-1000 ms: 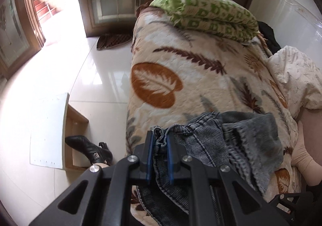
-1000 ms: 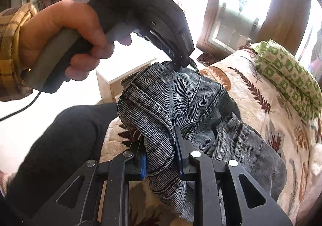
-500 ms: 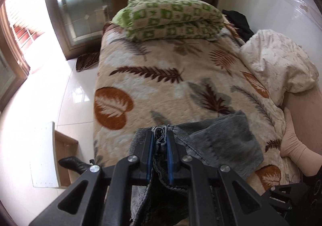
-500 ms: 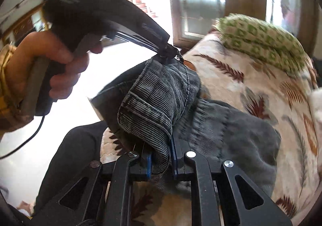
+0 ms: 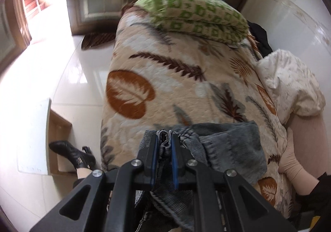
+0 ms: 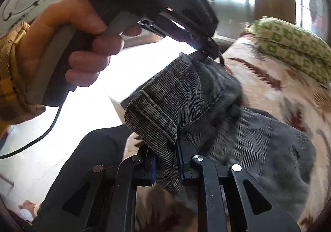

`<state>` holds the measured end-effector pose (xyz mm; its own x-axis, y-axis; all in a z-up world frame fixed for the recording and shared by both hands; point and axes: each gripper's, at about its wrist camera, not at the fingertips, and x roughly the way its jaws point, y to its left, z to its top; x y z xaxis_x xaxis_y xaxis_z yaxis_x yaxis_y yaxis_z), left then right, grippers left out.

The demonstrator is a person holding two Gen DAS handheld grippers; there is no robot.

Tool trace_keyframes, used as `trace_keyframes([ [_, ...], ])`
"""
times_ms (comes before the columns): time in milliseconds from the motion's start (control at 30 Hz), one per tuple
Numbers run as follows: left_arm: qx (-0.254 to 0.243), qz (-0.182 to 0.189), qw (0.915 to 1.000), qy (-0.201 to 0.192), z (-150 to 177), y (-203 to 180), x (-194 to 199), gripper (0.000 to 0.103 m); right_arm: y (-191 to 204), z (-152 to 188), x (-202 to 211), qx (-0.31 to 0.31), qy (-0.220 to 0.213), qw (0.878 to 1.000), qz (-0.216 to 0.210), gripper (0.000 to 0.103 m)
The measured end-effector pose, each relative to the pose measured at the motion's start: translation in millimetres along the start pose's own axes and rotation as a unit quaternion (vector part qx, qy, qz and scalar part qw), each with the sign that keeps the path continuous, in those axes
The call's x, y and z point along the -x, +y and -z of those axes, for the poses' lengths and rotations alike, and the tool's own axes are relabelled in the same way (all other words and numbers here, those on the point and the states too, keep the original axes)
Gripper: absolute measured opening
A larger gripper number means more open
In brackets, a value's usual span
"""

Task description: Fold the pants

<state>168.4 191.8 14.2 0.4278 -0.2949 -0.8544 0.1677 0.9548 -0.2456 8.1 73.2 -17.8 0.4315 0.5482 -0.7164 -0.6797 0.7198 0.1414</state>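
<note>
Grey corduroy pants (image 5: 231, 149) lie bunched at the near end of a bed with a leaf-print blanket (image 5: 165, 79). My left gripper (image 5: 164, 145) is shut on a bunched edge of the pants, held above the bed. My right gripper (image 6: 167, 155) is shut on another thick fold of the pants (image 6: 178, 103). In the right wrist view the left gripper (image 6: 209, 50) shows at upper middle, in a bare hand (image 6: 68, 46), pinching the far corner of the same fold.
A green patterned pillow (image 5: 198, 17) lies at the head of the bed. A cream quilt (image 5: 289, 83) sits at the right edge. On the tiled floor to the left are a white board (image 5: 33, 134), a wooden box (image 5: 60, 136) and a black shoe (image 5: 72, 153).
Both grippers keep their hold on the pants. The left wrist view has swung, the bed now sits more to the right. The left gripper looms closer and higher in the right wrist view.
</note>
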Motion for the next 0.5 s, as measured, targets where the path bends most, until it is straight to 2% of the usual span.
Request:
trace_keyframes([
  [67, 0.024, 0.003, 0.9997, 0.006, 6, 26, -11, 0.014, 9, -1, -18, 0.015, 0.013, 1.000, -0.005, 0.027],
  [233, 0.086, 0.009, 0.9959, 0.025, 27, 87, -47, 0.013, 21, 3, -63, 0.047, 0.057, 0.997, 0.005, 0.035],
  [267, 0.098, 0.010, 0.9948, 0.028, 32, 98, -54, 0.014, 23, 5, -70, 0.057, 0.065, 0.996, 0.011, 0.040],
  [300, 0.106, 0.013, 0.9938, 0.031, 35, 106, -60, 0.013, 25, 6, -74, 0.069, 0.069, 0.995, 0.016, 0.044],
  [367, 0.118, 0.027, 0.9920, 0.034, 41, 117, -72, 0.014, 32, 11, -80, 0.106, 0.066, 0.992, 0.035, 0.062],
  [500, 0.119, 0.038, 0.9914, 0.040, 43, 119, -89, 0.014, 48, 17, -90, 0.183, 0.066, 0.978, 0.081, 0.071],
])
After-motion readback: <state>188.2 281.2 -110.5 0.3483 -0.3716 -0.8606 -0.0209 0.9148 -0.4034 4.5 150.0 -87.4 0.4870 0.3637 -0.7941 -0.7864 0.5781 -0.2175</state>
